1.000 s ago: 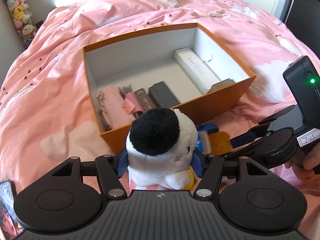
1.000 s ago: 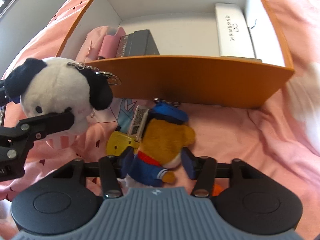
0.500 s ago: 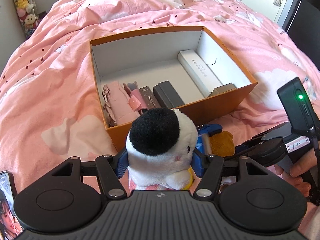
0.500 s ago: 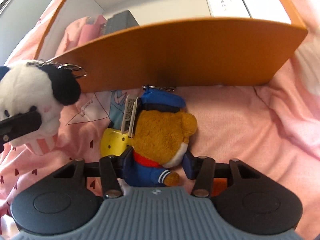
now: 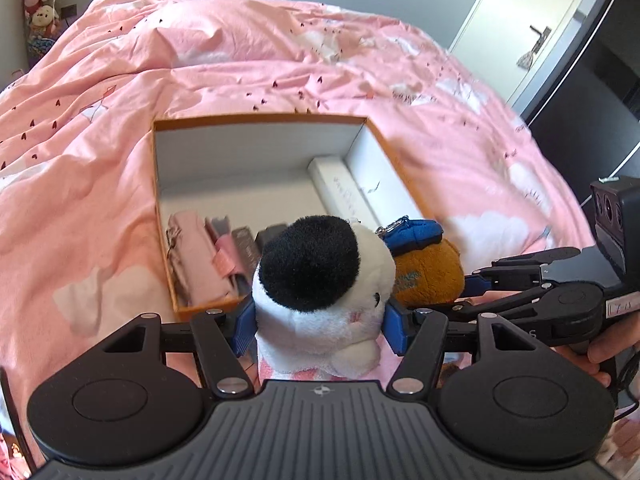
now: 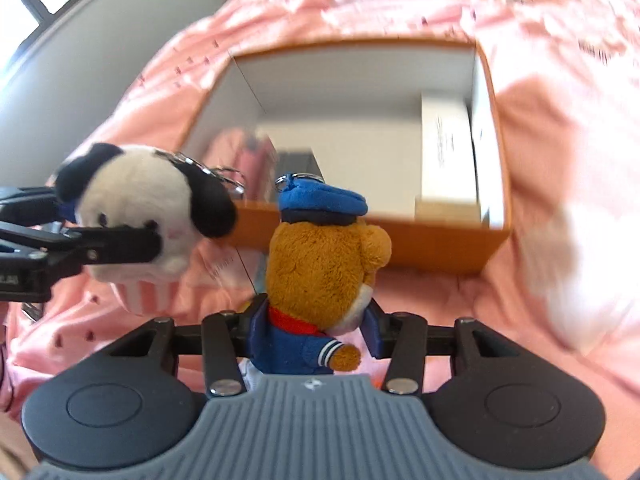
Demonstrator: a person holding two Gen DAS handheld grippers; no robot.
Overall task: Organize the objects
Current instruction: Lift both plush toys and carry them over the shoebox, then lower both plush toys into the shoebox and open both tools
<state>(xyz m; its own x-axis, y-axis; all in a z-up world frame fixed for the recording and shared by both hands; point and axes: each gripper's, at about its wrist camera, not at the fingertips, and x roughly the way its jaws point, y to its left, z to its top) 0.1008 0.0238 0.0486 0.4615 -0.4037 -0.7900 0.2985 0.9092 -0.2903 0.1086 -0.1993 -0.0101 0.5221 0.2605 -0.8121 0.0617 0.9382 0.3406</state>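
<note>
1. The left gripper (image 5: 320, 326) has its blue pads clamped on the flanks of the panda plush (image 5: 320, 280), low in the centre of the left wrist view; the hold looks the same as a second earlier.
2. The right gripper (image 6: 314, 330) pinches the bear plush (image 6: 320, 264) at its blue jacket, bottom centre of the right wrist view. Its jaws have just been closing, with the bear between them, and the grip now looks firm.
3. The change: a second ago the bear lay on the pink bedspread (image 5: 200, 60) beside a yellow card; now it hangs upright, clear of the bedding, the card gone from sight.
4. Both plushes now sit side by side at about the same height, the bear just right of the panda in the left wrist view.
5. The orange box (image 5: 160, 216) fills the middle of both views, seen from higher than before, its floor more exposed.
6. Inside, pink pouches (image 5: 192, 256) and dark cases lie at the lower left, a white box (image 5: 344, 192) along the right wall, with bare floor between.
7. Judgement: both toys are picked up; carrying them over the near wall and releasing them comes next.
</note>
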